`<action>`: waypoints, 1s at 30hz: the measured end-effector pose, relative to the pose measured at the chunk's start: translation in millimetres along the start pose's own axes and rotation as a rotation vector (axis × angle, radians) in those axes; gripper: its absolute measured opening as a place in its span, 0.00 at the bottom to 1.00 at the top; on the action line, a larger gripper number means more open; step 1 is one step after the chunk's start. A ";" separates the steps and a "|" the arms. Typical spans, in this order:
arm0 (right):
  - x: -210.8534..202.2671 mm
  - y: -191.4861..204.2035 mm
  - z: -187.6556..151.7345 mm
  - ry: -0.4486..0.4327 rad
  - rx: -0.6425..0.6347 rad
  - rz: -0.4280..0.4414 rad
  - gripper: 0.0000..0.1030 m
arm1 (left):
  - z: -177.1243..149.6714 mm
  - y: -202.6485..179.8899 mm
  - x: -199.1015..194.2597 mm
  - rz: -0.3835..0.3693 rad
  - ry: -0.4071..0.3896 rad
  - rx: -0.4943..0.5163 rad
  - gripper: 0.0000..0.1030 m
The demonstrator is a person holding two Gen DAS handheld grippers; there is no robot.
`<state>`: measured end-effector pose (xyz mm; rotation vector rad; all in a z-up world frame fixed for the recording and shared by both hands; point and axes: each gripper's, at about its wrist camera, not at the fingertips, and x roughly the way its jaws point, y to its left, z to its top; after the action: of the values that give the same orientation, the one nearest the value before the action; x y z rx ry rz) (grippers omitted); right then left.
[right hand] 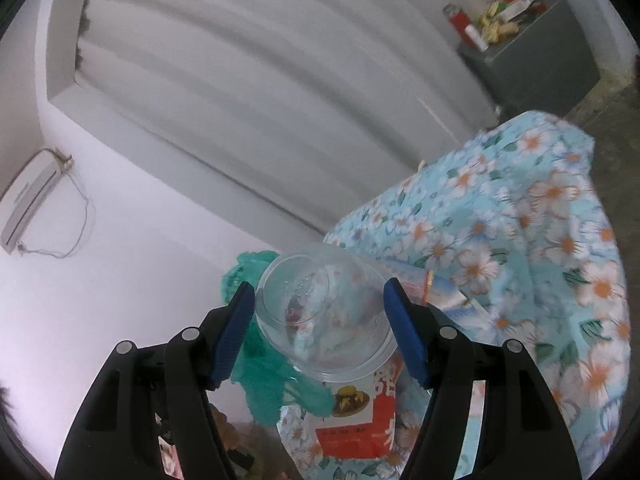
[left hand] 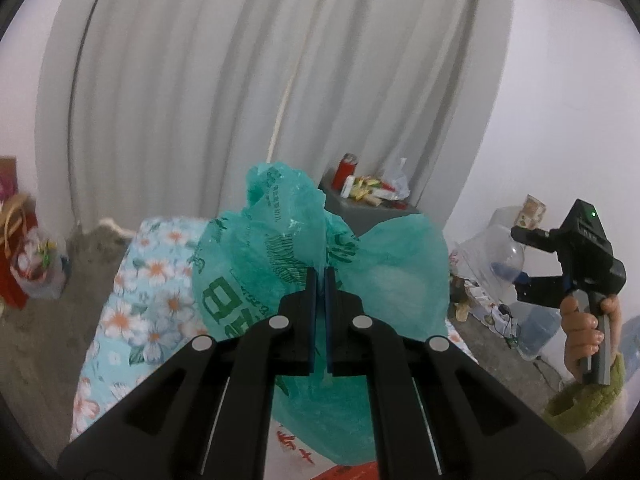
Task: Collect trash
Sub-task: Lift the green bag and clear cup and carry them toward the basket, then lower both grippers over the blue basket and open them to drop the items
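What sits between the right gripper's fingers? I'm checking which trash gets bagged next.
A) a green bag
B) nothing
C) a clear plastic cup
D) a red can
C: in the right wrist view the clear plastic cup lies between the right gripper's blue fingers.

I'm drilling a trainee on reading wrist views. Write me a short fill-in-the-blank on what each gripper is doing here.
1. The left gripper is shut on a thin plastic bag whose colour is ____.
2. Between the right gripper fingers sits a clear plastic ____.
3. The cloth over the table has a ____ print.
4. The right gripper's fingers have ____ pads.

Missing words: green; cup; floral; blue
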<state>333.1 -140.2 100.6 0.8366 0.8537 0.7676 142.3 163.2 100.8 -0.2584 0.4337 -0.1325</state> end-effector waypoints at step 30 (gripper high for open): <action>-306.7 -156.5 -146.6 -0.644 0.431 -0.408 0.63 | -55.7 -321.1 116.3 -0.556 0.320 0.380 0.01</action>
<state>106.5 -422.9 7.1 1.1553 0.5748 -0.0692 199.9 -177.9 94.1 0.0259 0.6347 -0.8010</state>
